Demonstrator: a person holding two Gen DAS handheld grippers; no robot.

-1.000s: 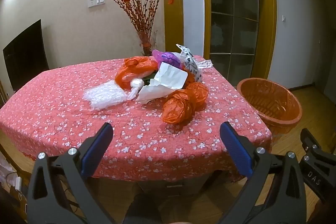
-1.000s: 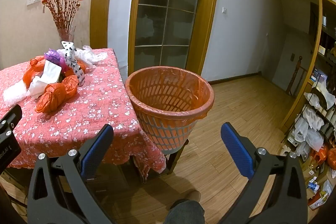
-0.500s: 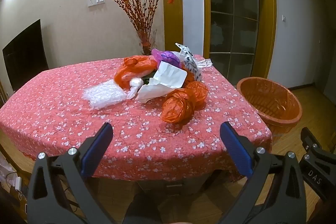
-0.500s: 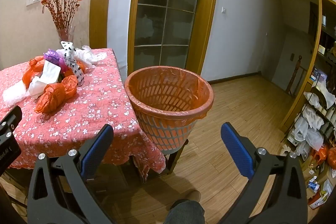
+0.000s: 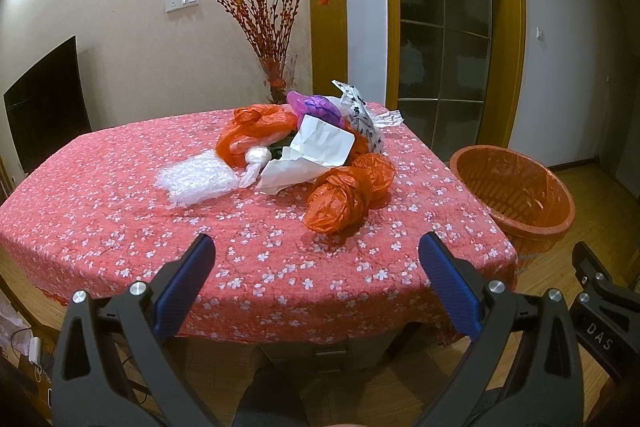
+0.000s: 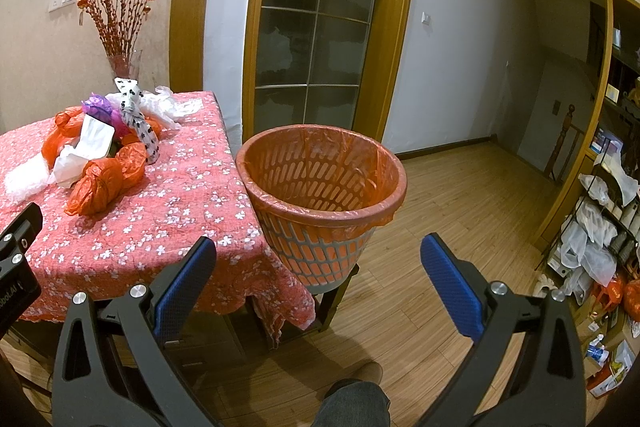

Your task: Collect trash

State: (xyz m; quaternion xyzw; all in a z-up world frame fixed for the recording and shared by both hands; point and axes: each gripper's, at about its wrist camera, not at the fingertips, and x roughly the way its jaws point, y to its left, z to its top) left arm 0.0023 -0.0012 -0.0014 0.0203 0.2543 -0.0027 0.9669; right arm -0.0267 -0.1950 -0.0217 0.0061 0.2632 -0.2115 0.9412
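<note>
the left gripper (image 5: pixel 316 277) is wide open and holds nothing. the trash (image 5: pixel 348 193) lies on the desk (image 5: pixel 120 211) straight ahead of it. the right gripper (image 6: pixel 318 281), also open and empty, faces the bin (image 6: pixel 320 203), so the left looks nearer, i think.

The near strip of the table (image 5: pixel 168 227), from 7 to 5 o'clock in the left wrist view, carries nothing. The trash pile (image 5: pixel 316 151) blocks 12 o'clock; the orange bag (image 5: pixel 344 195) lies nearest, the bubble wrap (image 5: pixel 196 181) at 10 o'clock. The vase of branches (image 5: pixel 276 39) stands behind. The waste basket (image 6: pixel 320 195) mouth is unobstructed from above, just beside the table edge.
</note>
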